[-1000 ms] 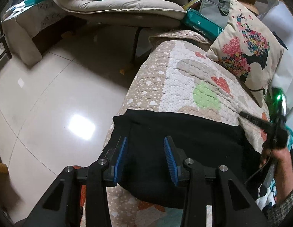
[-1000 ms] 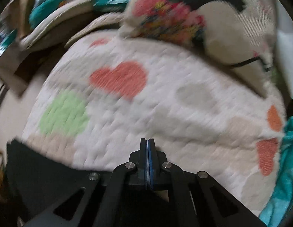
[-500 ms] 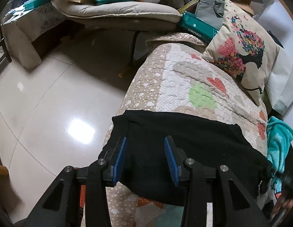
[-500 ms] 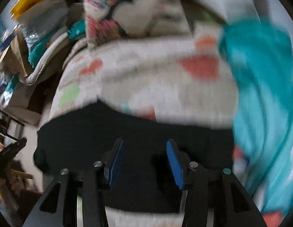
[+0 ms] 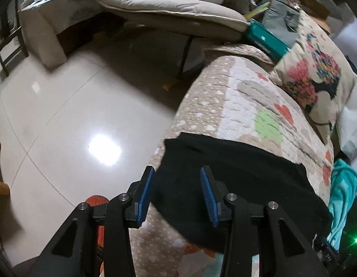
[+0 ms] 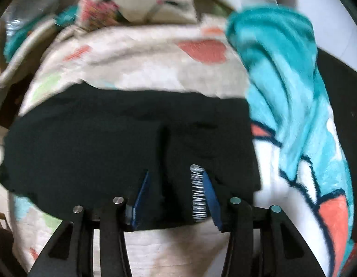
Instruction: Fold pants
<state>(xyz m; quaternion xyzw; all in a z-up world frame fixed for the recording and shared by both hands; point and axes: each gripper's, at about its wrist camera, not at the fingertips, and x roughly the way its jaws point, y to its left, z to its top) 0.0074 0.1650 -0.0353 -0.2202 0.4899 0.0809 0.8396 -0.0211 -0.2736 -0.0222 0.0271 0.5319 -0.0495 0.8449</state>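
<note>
The left wrist view looks down from close above the quilted sofa's [image 5: 243,106] left front edge, facing along the seat toward the far pillow [image 5: 316,78]. The right wrist view hovers near the seat's right end, facing its back edge. Both share the black pants [image 5: 236,184] [image 6: 109,143] and teal blanket [image 5: 344,198] [image 6: 286,73].

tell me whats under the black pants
The black pants lie flat on the quilted heart-print cover, which shows around their edges in both views. Whatever sits directly beneath the fabric is covered and cannot be seen.
</note>
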